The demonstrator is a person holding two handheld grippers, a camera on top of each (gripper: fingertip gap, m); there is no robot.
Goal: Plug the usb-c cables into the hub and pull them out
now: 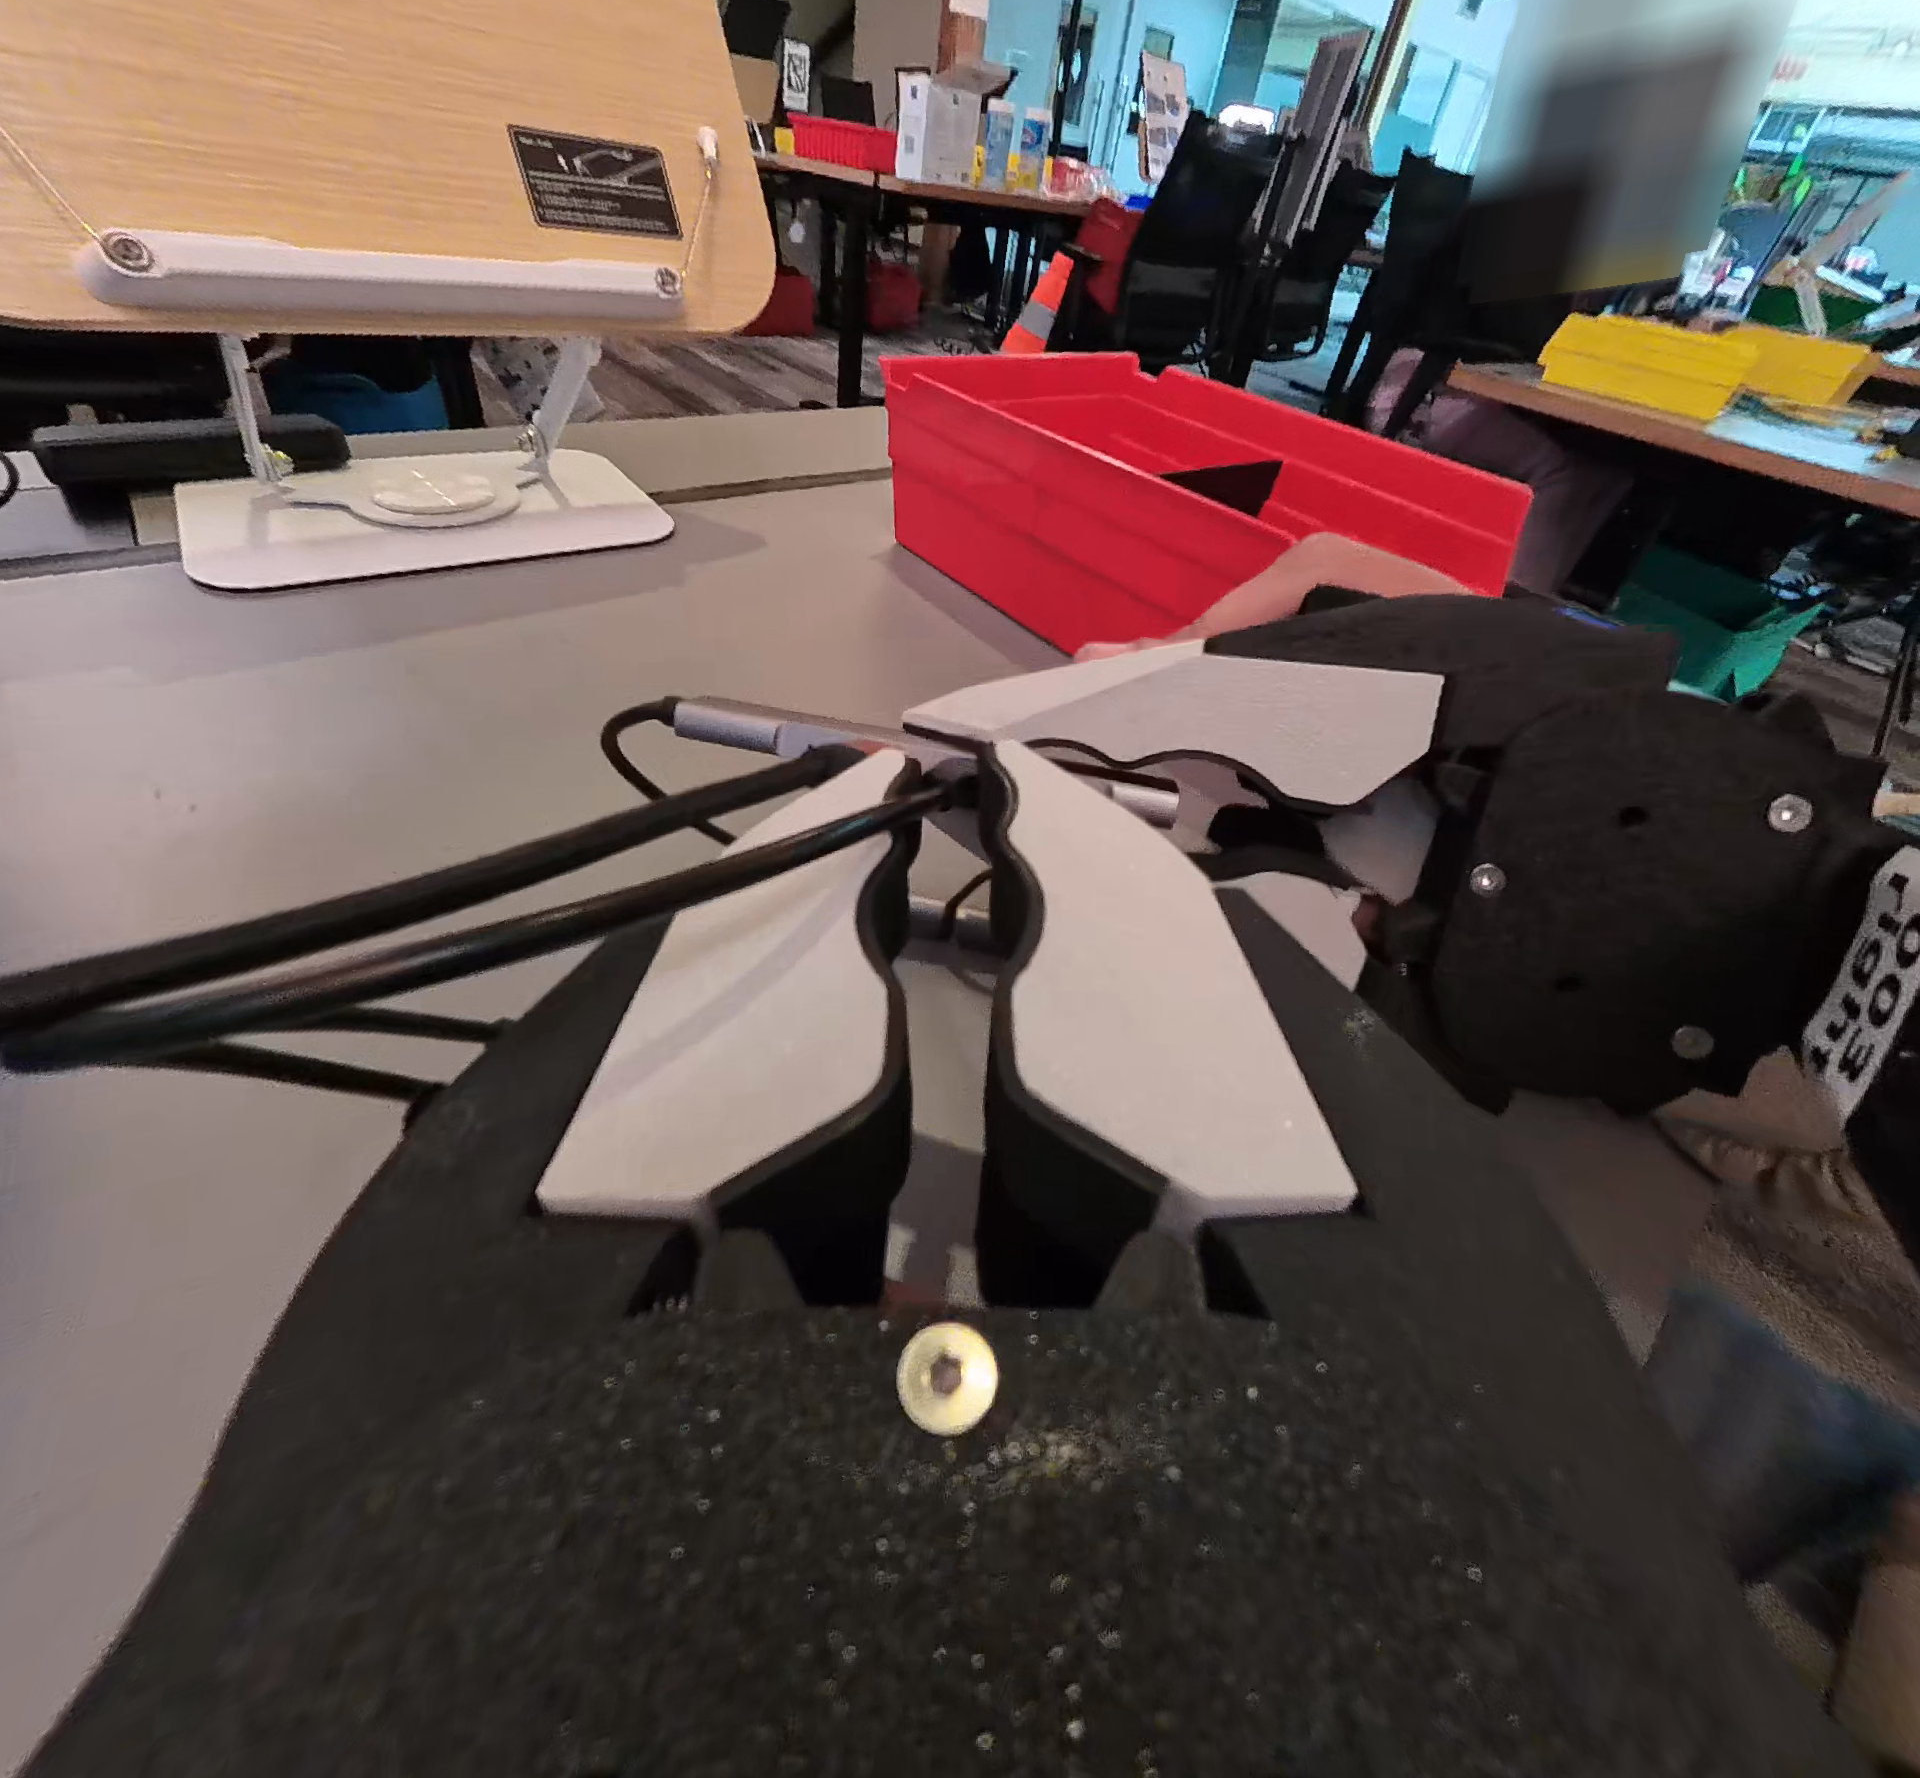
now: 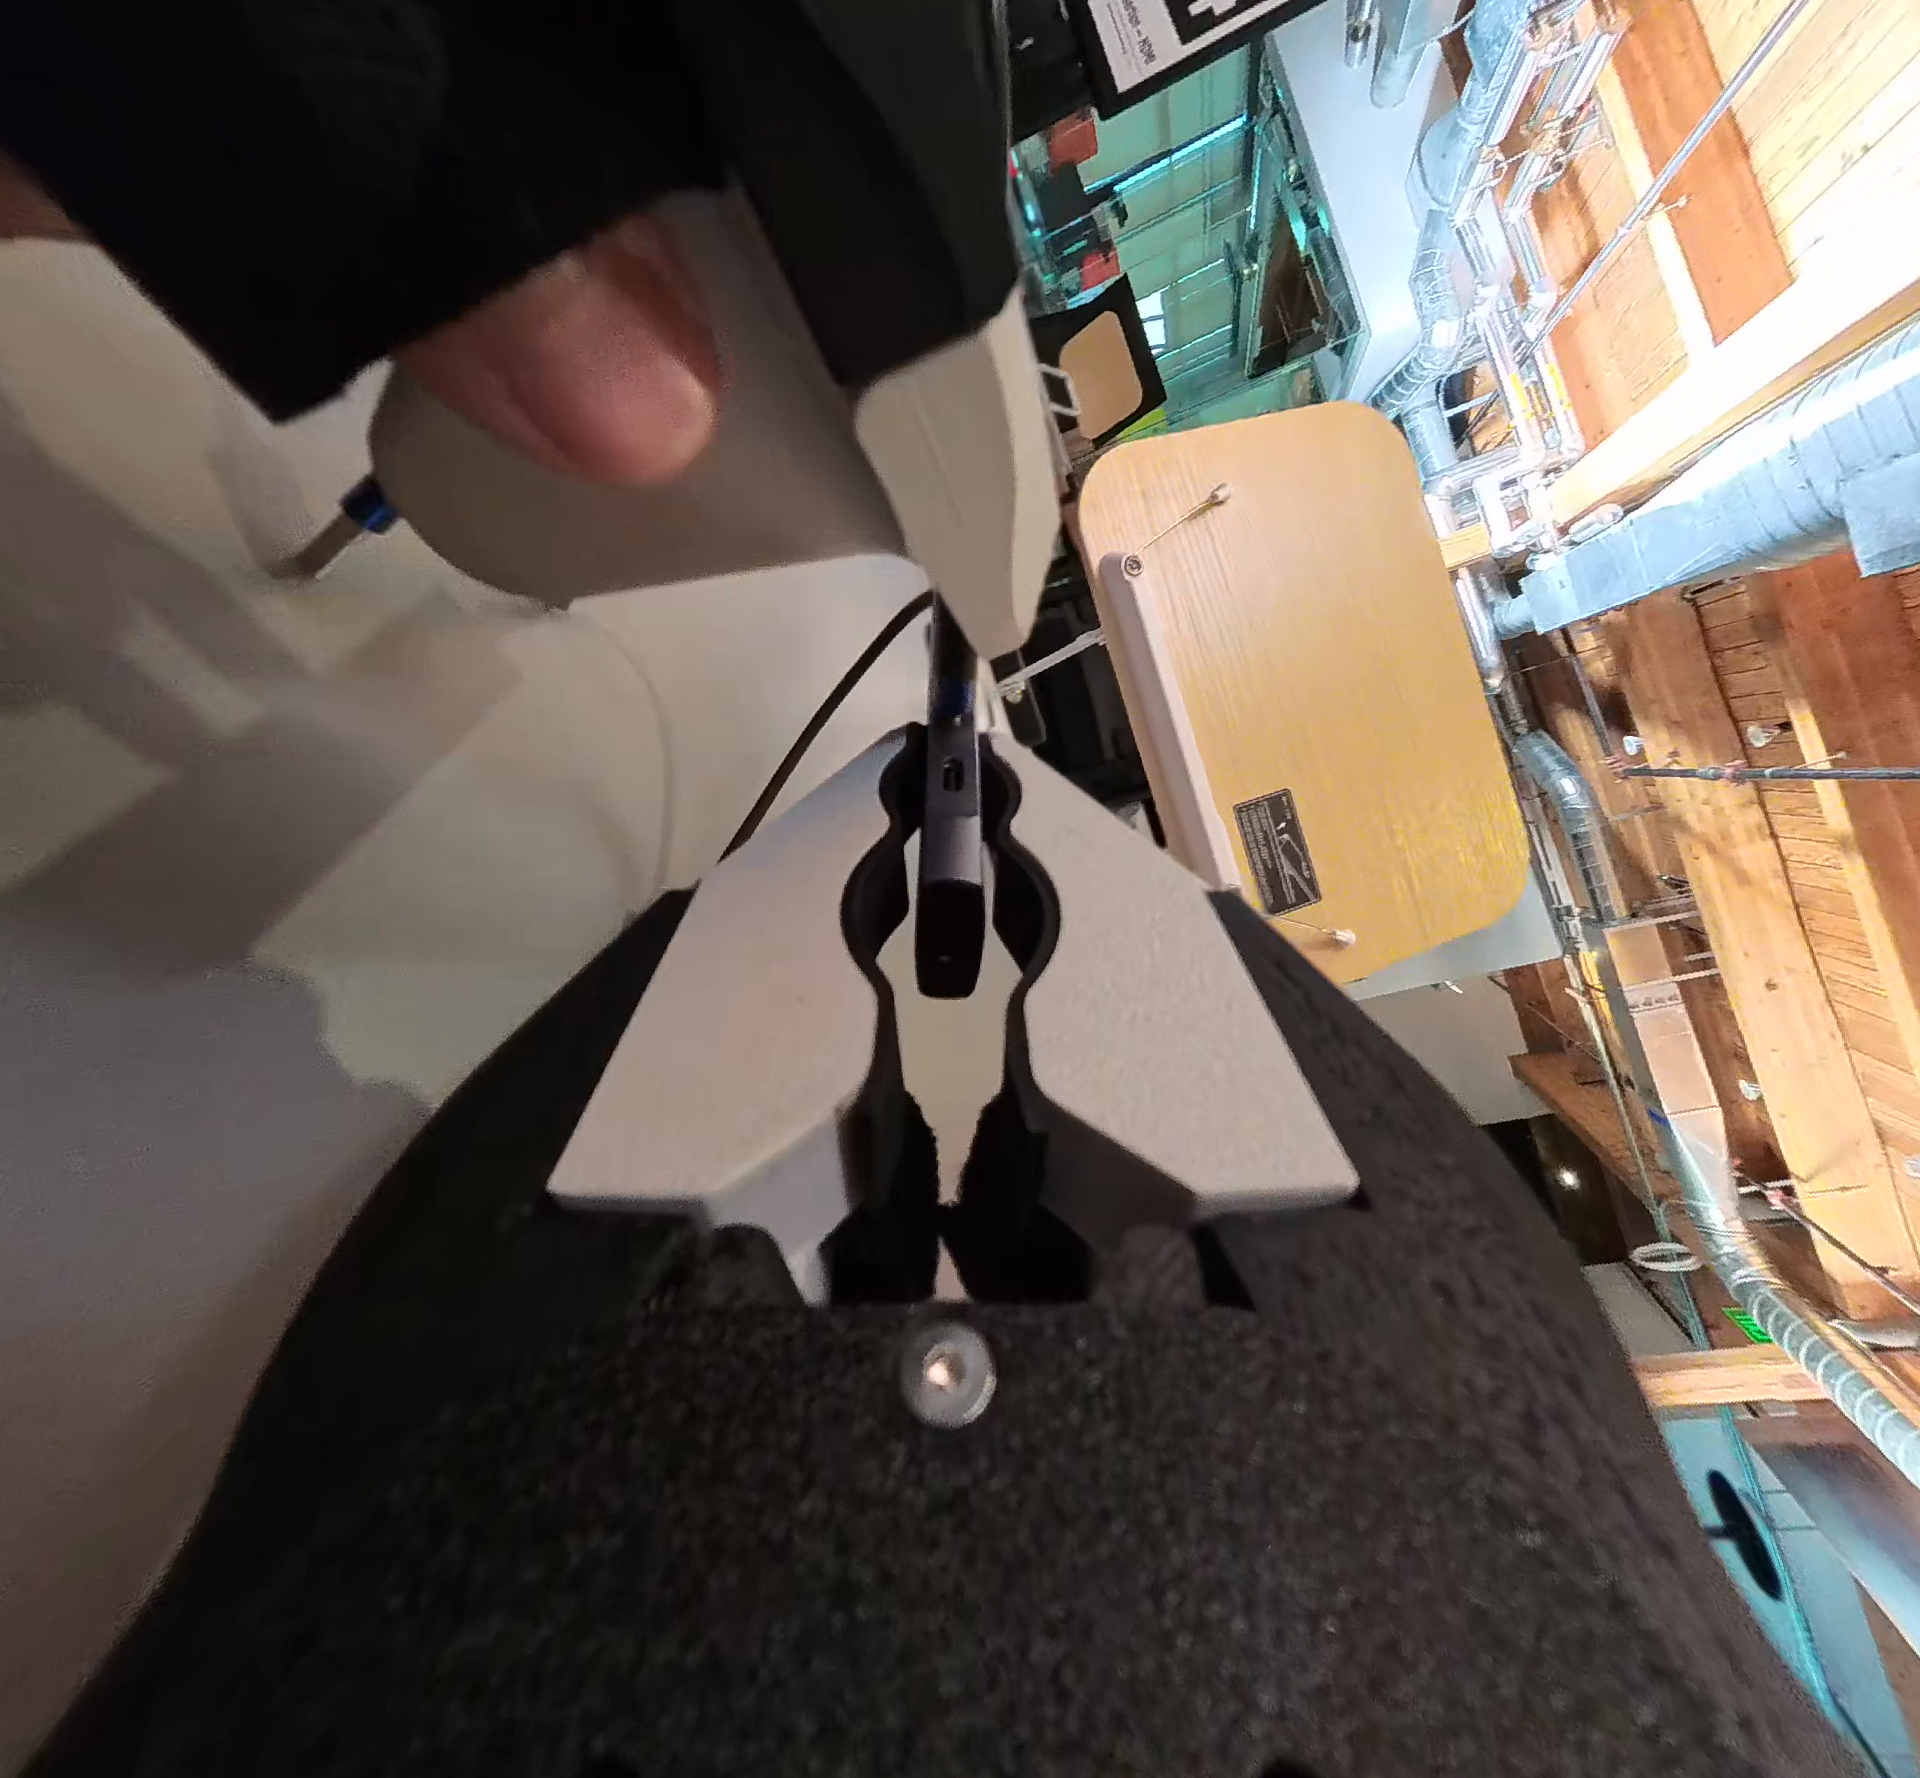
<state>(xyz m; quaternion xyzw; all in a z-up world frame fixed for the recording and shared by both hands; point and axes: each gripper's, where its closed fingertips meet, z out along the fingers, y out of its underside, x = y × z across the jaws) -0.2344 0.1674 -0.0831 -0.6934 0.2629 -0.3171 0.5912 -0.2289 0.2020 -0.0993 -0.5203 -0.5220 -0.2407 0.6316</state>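
Note:
The grey usb hub [image 1: 748,726] lies crosswise above the grey table [image 1: 312,689], with its own thin black lead looping off its left end. My right gripper [image 1: 920,722] comes in from the right and is shut on the hub [image 2: 948,855]; its fingertips [image 2: 951,757] clamp the hub's sides. My left gripper [image 1: 951,783] is shut on the plug of a black usb-c cable [image 1: 468,939] right against the hub's side. A second black cable [image 1: 468,871] reaches the hub just to the left. The left gripper [image 2: 987,627] also shows in the right wrist view. Whether either plug is seated is hidden.
A red bin [image 1: 1195,492] stands behind the hub at the right. A wooden book stand [image 1: 364,87] on a white base [image 1: 416,523] stands at the back left. A loose plug with a blue ring [image 2: 358,518] shows by the person's thumb [image 2: 582,378]. Less than 4 cm separates the two grippers' tips.

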